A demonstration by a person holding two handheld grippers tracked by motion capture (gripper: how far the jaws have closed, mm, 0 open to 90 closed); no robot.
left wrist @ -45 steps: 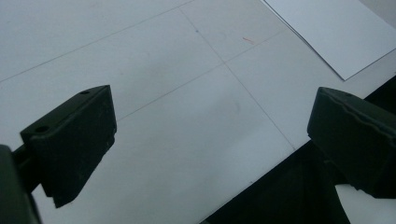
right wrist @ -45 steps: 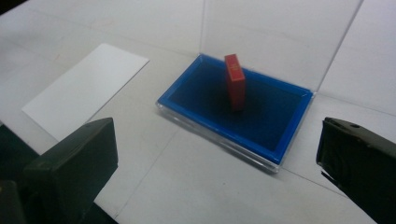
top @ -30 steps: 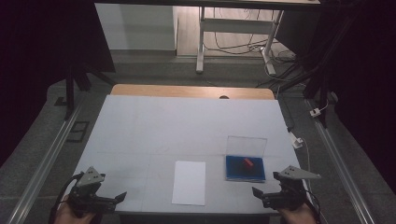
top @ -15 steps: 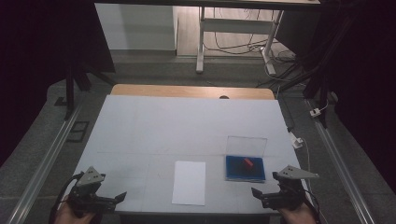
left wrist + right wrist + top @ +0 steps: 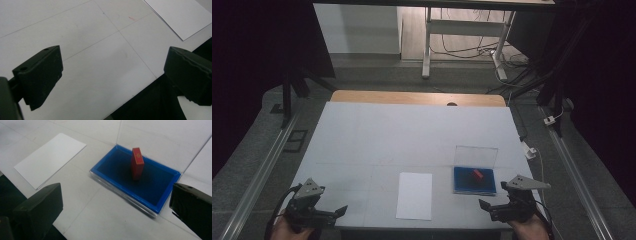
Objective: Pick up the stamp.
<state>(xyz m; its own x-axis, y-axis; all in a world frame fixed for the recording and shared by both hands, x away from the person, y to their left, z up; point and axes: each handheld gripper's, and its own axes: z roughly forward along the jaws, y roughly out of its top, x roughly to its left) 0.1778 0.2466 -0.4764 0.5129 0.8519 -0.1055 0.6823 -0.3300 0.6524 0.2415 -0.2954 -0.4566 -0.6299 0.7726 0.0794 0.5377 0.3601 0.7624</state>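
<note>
The left gripper (image 5: 339, 211) hangs over the near left corner of the table (image 5: 412, 130), at about 8 o'clock in the high view, a hand (image 5: 287, 231) behind it. In the left gripper view its jaws stand spread wide with bare table between them and nothing in the gap; the table's near edge runs under the right jaw, and a corner of the paper (image 5: 178, 16) lies at 1 o'clock, well apart from the jaws

The right gripper (image 5: 484, 206) sits near the front edge at about 4 o'clock in the high view, grey plate on top, pointing toward the middle of the table. Its jaws are also wide apart and grip nothing. In the right gripper view the box (image 5: 120, 187) lies just ahead between the two jaws: a blue tray with a clear lid (image 5: 160, 140) standing open at its far side. A red block (image 5: 137, 163) stands upright on end inside the tray, toward the far wall, apart from both jaws

In the high view the box (image 5: 462, 181) rests just beside the right gripper, at its 11 o'clock. The paper (image 5: 414, 196) lies flat between the two grippers, close to the front edge, just left of the box and not touching it
</note>
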